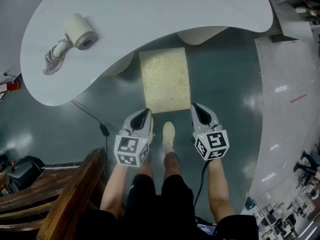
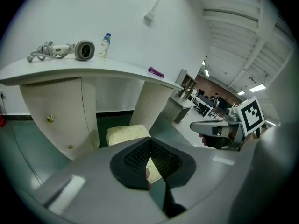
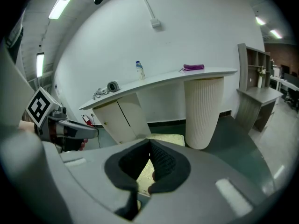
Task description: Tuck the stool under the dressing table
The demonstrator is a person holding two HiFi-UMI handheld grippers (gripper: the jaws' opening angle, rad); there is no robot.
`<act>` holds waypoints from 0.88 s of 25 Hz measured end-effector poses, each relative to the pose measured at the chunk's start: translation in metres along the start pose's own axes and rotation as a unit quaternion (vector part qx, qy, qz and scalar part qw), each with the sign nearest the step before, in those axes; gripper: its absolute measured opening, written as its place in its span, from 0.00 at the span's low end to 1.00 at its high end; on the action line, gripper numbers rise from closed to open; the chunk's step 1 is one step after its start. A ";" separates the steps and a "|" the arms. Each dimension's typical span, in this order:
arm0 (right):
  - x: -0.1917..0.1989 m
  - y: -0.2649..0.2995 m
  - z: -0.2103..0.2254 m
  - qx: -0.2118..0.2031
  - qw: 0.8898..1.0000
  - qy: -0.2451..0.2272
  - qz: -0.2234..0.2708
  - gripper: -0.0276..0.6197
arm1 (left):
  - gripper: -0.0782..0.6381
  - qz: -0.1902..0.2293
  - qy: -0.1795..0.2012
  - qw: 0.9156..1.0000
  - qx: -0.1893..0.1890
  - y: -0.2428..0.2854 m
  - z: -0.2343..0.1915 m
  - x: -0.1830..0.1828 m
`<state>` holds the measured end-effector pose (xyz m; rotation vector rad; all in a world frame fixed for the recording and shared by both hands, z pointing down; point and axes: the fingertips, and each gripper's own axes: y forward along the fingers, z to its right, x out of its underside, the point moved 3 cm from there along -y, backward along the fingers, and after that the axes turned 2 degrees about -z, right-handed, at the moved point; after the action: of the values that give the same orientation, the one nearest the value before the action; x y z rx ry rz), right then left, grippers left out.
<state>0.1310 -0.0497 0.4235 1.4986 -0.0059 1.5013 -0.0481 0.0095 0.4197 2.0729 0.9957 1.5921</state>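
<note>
Where the kidney-shaped white dressing table (image 1: pixel 150 14) curves inward, the stool (image 1: pixel 165 80) stands on the dark green floor (image 1: pixel 225 84), between the table's cream cabinet (image 2: pixel 56 111) and its ribbed pedestal leg (image 3: pixel 203 111). In the head view the stool's far edge lies about level with the tabletop's inner rim, and the rest of the seat sits out in front, toward the person. The seat is a pale yellow-cream rectangle with a mottled, slightly glossy texture and squared corners; its legs are not visible.

The 2 grippers point forward and down, 1 at each near corner of the seat. The left gripper (image 1: pixel 145 112) has its jaws pressed together with nothing between them, and so does the right gripper (image 1: pixel 196 107). Whether either tip touches the seat cannot be told. A pale shoe (image 1: pixel 169 134) rests on the floor between them, just short of the stool.

On the tabletop lie a cream hair dryer (image 1: pixel 80 33) with its coiled cord (image 1: pixel 52 58), a small clear bottle (image 2: pixel 106 45) and a purple item (image 3: pixel 193 67).
</note>
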 end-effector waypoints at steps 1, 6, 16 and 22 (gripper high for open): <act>0.005 0.005 0.004 0.000 1.000 0.001 -0.003 0.05 | 0.12 -0.002 -0.003 1.000 -0.001 0.006 -0.003 0.004; 0.031 0.033 0.029 0.002 1.000 0.008 -0.012 0.05 | 0.12 -0.011 -0.006 1.000 -0.005 0.042 -0.016 0.027; 0.087 0.105 0.061 0.002 1.000 0.012 -0.021 0.05 | 0.12 -0.020 -0.013 1.000 -0.019 0.104 -0.062 0.083; 0.108 0.125 0.079 0.010 0.999 0.015 -0.026 0.05 | 0.12 -0.026 -0.017 0.999 -0.028 0.122 -0.081 0.102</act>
<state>0.1406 -0.0982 0.6000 1.4813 0.0659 1.4863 -0.0723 -0.0150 0.5949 2.0143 0.9744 1.5360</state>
